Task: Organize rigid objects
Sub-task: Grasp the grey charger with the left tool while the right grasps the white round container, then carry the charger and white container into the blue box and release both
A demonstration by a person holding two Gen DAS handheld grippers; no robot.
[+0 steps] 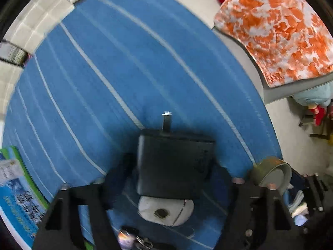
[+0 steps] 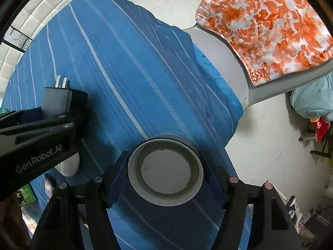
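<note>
Over the near end of the bed (image 2: 129, 66), both grippers are loaded. The left gripper (image 1: 172, 179) is clamped on a black charger (image 1: 174, 166), its prongs (image 1: 167, 113) pointing away across the sheet; from the right-wrist view the same charger (image 2: 57, 102) shows grey at the far left, held above the cover. The right gripper (image 2: 165, 170) is closed around a roll of tape (image 2: 165, 169), seen end-on with its pale core facing the camera; in the left view the roll (image 1: 270, 174) sits off to the right.

Directly under the left gripper lies a white mouse (image 1: 166, 210), not yet picked up. Nearer still a small can (image 1: 124, 236) and what may be keys (image 1: 143, 241) lie at the frame's bottom edge, too blurred to be sure of. A green-and-blue booklet (image 1: 18, 198) rests on the left. I'd judge the sorting as underway: two items are in hand and unplaced, several loose ones remain, and no tidy group shows.

Beyond the grippers the blue striped sheet runs bare toward the padded headboard (image 2: 31, 27), giving plenty of room to set things down. The caution is on the right: the tape hangs close to where the sheet drops off to the pale floor (image 2: 268, 145). Further right, an orange-patterned cloth (image 2: 268, 25) drapes a grey surface, well apart.
</note>
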